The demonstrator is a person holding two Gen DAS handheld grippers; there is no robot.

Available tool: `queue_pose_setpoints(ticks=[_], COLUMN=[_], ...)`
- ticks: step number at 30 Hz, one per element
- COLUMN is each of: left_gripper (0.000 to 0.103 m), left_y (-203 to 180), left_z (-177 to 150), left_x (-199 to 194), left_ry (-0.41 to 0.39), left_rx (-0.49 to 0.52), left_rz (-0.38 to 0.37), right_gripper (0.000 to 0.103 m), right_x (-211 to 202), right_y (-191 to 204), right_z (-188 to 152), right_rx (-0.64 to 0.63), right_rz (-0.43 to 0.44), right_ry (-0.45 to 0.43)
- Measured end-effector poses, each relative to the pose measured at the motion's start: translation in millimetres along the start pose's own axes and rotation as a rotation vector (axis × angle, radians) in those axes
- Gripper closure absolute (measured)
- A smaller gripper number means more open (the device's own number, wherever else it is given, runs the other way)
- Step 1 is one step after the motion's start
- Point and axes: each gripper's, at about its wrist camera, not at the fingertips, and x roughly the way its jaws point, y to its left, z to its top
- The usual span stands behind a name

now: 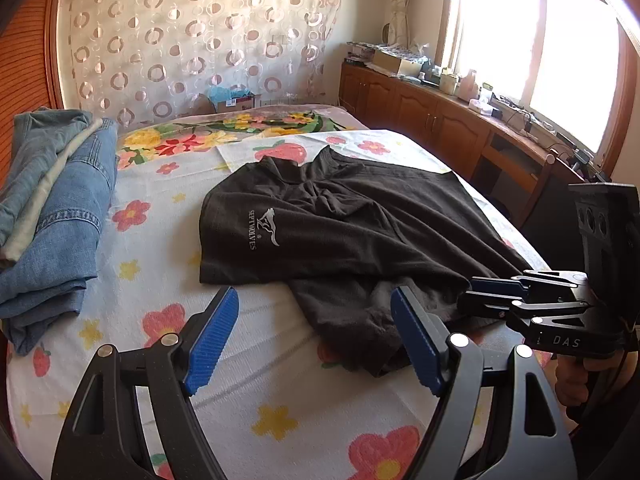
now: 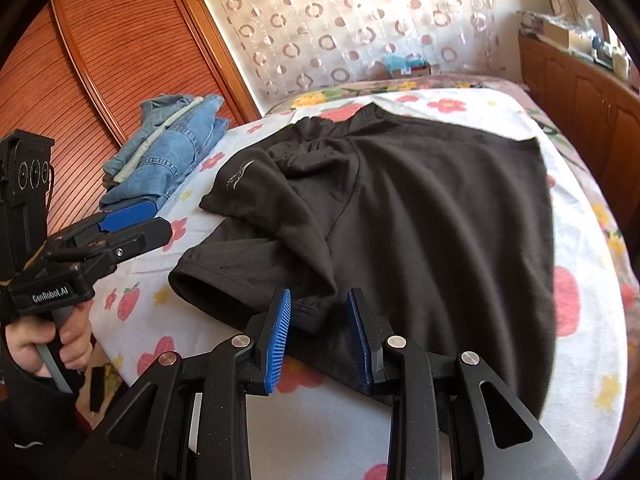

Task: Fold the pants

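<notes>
A black garment with a pale logo lies rumpled across the middle of the bed, its near hem close to the bed's front edge, with bare flowered sheet open to its left. The left claw hangs with jaws wide apart and nothing between them, just before the hem; the right claw stands narrowly parted over a dark fold, grip uncertain. Folded jeans sit at the bed's left side, and a cardboard box holding something blue stands beyond.

Home bedroom: bed with floral sheet, sheer curtain, louvred wardrobe, wooden cabinets under window.
</notes>
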Motion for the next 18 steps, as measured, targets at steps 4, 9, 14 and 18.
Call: queue_pose_setpoints(ticks=[4,9,14,18], left_gripper=[0.024,0.024,0.024,0.024], left_y=[-2.3,-3.8,-6.3,-9.0], left_z=[-2.5,-3.8,-2.5,-1.7], left_x=[1.9,0.6,-2.0,0.1], left_ry=[0.007,0.004,-0.004,0.0], left_rx=[0.004,0.007,0.009,0.017], left_rz=[0.001,0.002,0.0,0.0], right_gripper=[0.093,0.099,0.099,0.099], right_x=[5.6,-11.6,-42.8,-59.8], right_y=[3.3,5.1,-1.5,-6.7], right_z=[6.6,15.9,18.9,7.1], right_rx=[-0.019,-0.042,-0.056,-0.046], right_rz=[0.003,0.003,-0.015,-0.046], right_ry=[-0.006,-0.078,-0.142,-0.155])
